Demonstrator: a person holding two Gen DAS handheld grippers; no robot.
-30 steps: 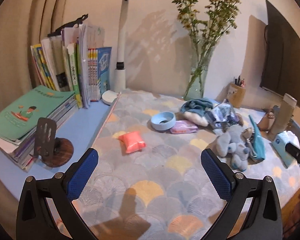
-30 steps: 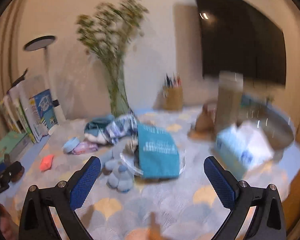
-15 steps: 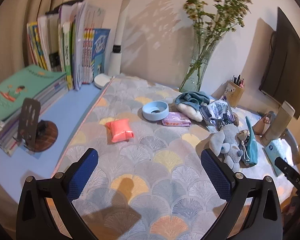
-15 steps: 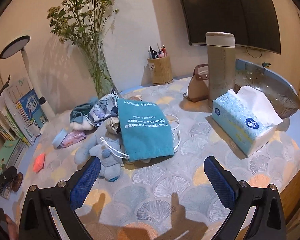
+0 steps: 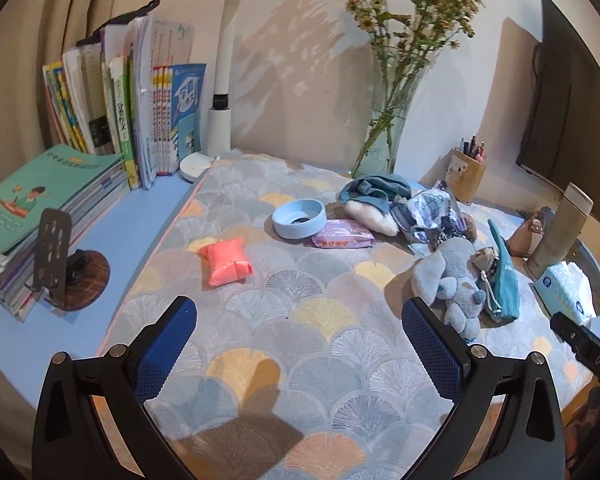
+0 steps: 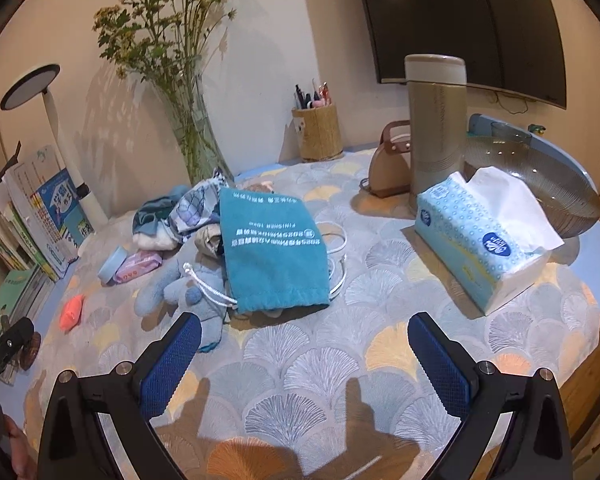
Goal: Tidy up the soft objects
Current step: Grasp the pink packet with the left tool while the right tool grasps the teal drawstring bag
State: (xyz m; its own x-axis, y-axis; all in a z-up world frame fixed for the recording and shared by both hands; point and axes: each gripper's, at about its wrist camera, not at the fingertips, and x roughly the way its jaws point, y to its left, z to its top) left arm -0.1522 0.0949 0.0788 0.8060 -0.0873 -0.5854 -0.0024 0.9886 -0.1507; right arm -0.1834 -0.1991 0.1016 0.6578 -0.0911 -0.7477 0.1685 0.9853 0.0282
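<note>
Both views have steadied since a moment ago: the left camera has drawn a touch closer over the scallop-patterned cloth, and the right view's blur is gone. Left tool [image 5: 300, 340], pads wide apart, nothing between them, hovering over bare cloth on the tabletop [image 5: 148, 220]. Right tool [image 6: 304, 356], same story: spread wide, empty, above the cloth's near edge.

Now the count. One blue plush elephant [image 6: 180, 292] lying on its side, touching one teal drawstring pouch with white printed text [image 6: 272, 252] that lies draped partly over it. Behind them, one heap of crumpled fabric: a dark blue cloth [image 5: 374, 190], a white fluffy piece [image 5: 370, 212], and a blue-and-white patterned cloth [image 5: 428, 210], all bunched together. One pink soft packet [image 5: 226, 260] sits alone, well apart to the left. One purple wipes pack [image 5: 342, 238] rests just beside one light blue round ring-shaped dish [image 5: 298, 218].

Around the edges: one tissue box in blue dotted wrap [image 6: 476, 240], one tall beige flask [image 6: 436, 128], one glass vase of dried flowers [image 5: 386, 132], one pen holder [image 6: 318, 132], one white desk lamp [image 5: 222, 80].
</note>
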